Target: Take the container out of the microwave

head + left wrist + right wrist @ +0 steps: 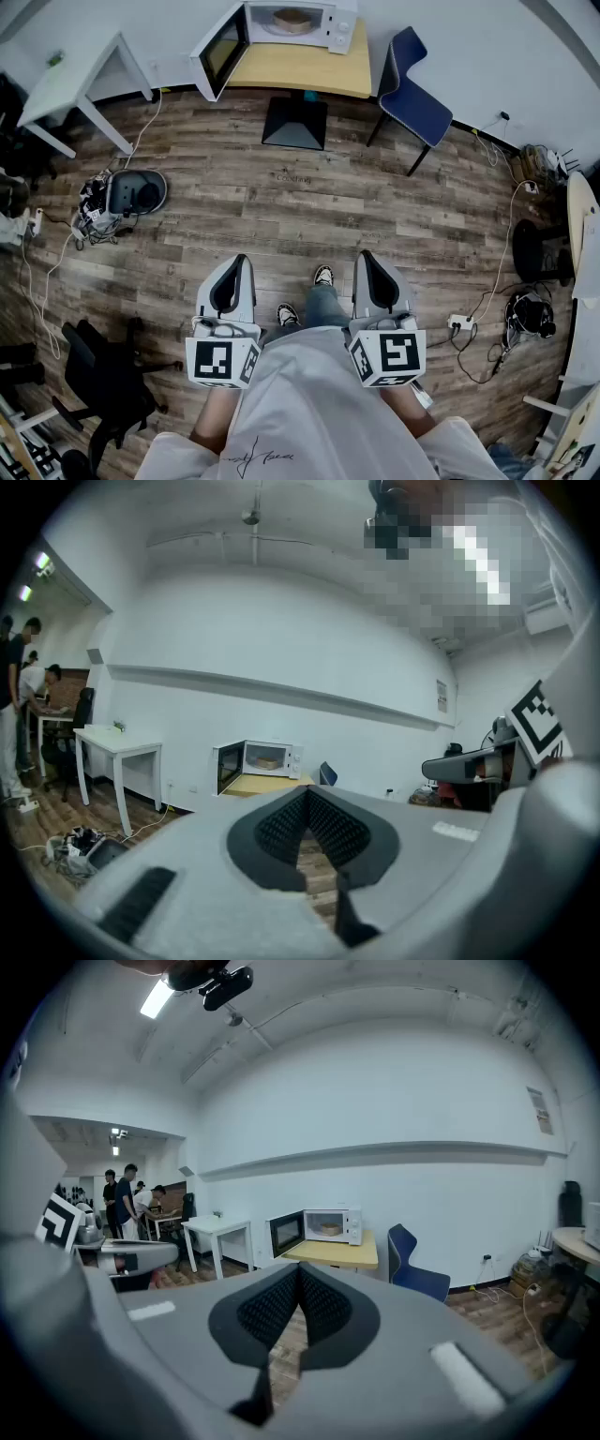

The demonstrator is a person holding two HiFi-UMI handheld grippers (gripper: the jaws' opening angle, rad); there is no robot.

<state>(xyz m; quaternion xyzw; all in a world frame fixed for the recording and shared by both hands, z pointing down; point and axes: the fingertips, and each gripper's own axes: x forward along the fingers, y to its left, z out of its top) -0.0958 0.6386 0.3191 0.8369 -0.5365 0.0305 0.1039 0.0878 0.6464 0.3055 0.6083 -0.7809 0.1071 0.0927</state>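
Container point(292, 19): tan-brown, low, round, bowl-like, sits inside white microwave point(344, 28) at far end of room. Microwave door point(222, 52) swung open to left. Microwave stands on yellow table point(309, 70); blue chair point(417, 98) just right of it. Left gripper point(239, 261) and right gripper point(367, 255) near person's body, well apart from microwave. Both pairs of jaws closed tip to tip, nothing between.

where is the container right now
In the head view the container sits inside the open microwave on the yellow table at top centre, left of the blue chair.
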